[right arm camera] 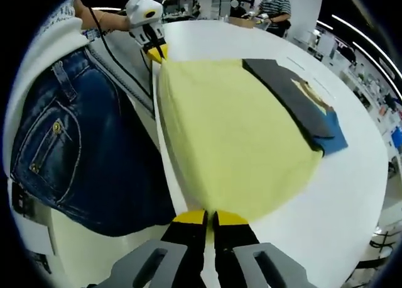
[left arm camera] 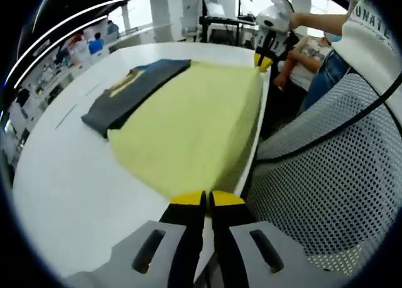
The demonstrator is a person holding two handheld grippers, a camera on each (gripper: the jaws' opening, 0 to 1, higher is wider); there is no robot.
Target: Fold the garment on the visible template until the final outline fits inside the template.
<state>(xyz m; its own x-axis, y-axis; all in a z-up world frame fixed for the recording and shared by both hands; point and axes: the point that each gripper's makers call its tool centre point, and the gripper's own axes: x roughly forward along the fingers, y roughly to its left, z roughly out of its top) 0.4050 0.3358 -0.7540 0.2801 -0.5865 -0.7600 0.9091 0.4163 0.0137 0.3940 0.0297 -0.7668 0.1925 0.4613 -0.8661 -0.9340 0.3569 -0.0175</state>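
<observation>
A pale yellow garment (left arm camera: 188,124) (right arm camera: 232,131) lies spread flat along the near edge of a white table (left arm camera: 69,181) (right arm camera: 352,175). On its far side a dark grey and blue flat piece (left arm camera: 129,90) (right arm camera: 301,99) sticks out, partly under the yellow cloth. My left gripper (left arm camera: 204,200) has its yellow tips pressed together on one end of the garment's near edge, and it appears again far off in the right gripper view (right arm camera: 154,49). At the opposite end my right gripper (right arm camera: 210,217) (left arm camera: 265,58) is shut on the other corner.
A grey mesh chair back (left arm camera: 326,193) stands close off the table's near edge. A person in blue jeans (right arm camera: 75,143) and a white top stands against that edge. More people (right arm camera: 273,8) and desks are beyond the far end.
</observation>
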